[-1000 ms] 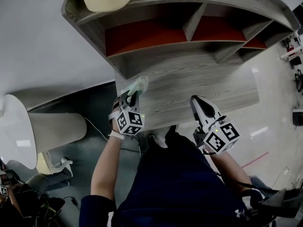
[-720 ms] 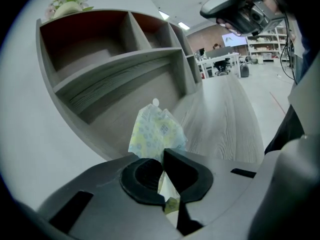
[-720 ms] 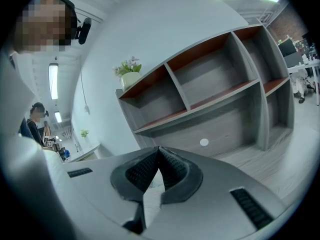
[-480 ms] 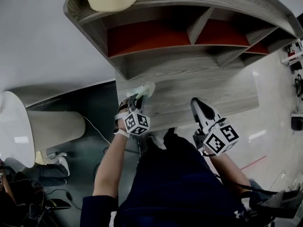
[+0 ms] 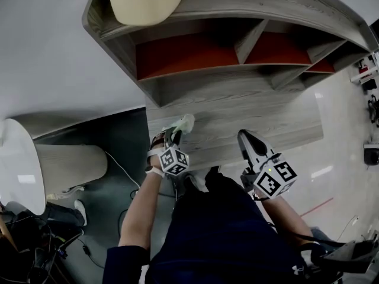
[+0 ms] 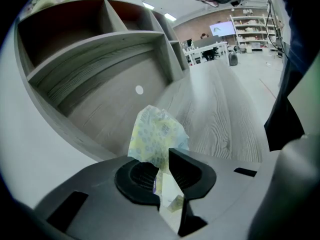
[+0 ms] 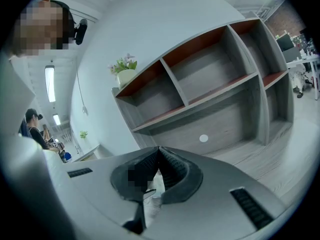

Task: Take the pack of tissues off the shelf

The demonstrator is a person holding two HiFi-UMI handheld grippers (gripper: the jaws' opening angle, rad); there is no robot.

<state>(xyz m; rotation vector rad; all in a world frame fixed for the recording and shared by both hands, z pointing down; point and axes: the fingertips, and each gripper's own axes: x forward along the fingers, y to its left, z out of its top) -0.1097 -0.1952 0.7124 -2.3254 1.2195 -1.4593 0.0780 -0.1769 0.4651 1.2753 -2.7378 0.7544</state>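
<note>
The pack of tissues [image 5: 183,123], pale green and crinkled, sticks out of my left gripper [image 5: 174,136] above the left part of the shelf unit's wooden bottom board [image 5: 260,120]. In the left gripper view the pack [image 6: 155,133] has its crimped end between the two pads, which still touch it while the jaws are opening. My right gripper [image 5: 244,136] hovers over the board's front edge, shut and empty; its tips meet in the right gripper view [image 7: 159,151].
The curved grey shelf unit [image 5: 249,37] has red-backed compartments, all bare. A cream plant pot [image 5: 145,1] stands on its top. A white round table [image 5: 16,165] is at the left, with cables on the dark floor [image 5: 121,158] below.
My left gripper has drawn back a little toward the person's body with the pack still in it. The right gripper has hardly moved.
</note>
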